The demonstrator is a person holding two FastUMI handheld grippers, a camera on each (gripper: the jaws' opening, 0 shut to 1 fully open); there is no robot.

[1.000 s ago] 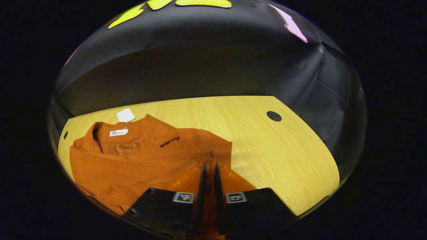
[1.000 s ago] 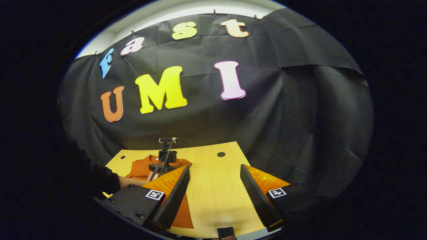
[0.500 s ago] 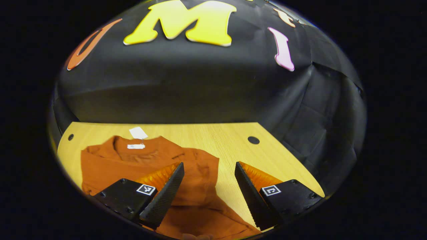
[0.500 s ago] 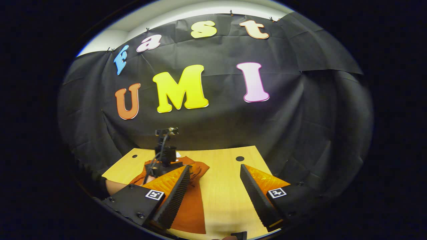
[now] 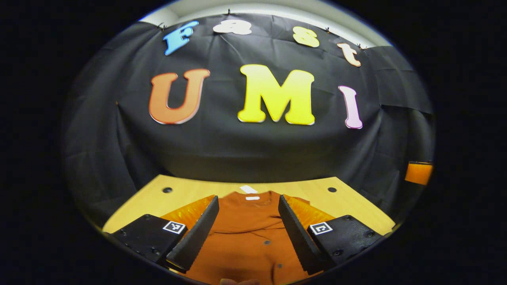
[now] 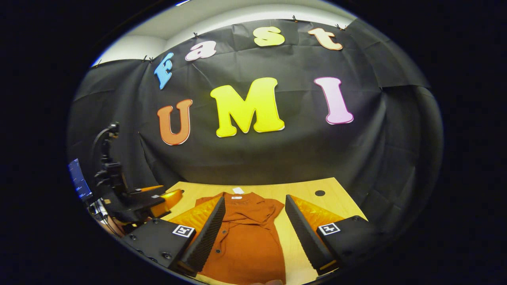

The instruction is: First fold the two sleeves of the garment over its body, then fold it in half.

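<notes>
- In the left gripper view we see the left claw (image 5: 247,233) at the bottom of the frame, its two fingers spread wide with nothing between them; it hangs above the cloth and does not touch it.
- In the right gripper view the right claw (image 6: 253,235) is also at the bottom of the frame, wide apart in the same way and holding nothing.
- The garment (image 5: 247,233), a rust-orange one, lies flat on the light wooden counter (image 5: 186,192). In the left gripper view it is at the bottom centre, between the two fingers, with its collar toward the black cloth wall.
- In the right gripper view the garment (image 6: 247,233) is in the lower centre. Both sleeves seem to be folded in over the body, so the shape is long and narrow, but we cannot be fully sure of the left one, because a finger covers part of it.
- A small white tag (image 6: 238,190) lies on the counter (image 6: 313,186) just at the collar, in the middle of the frame.
- Small buttons (image 5: 267,242) show along the front of the garment in the left gripper view.
- At the lower left edge of the right gripper view we see the left claw (image 6: 166,198) again, beside the counter's left side; from here we cannot tell its opening.
- A round dark hole (image 6: 319,193) is in the counter at the right of the garment, well apart from it.
</notes>
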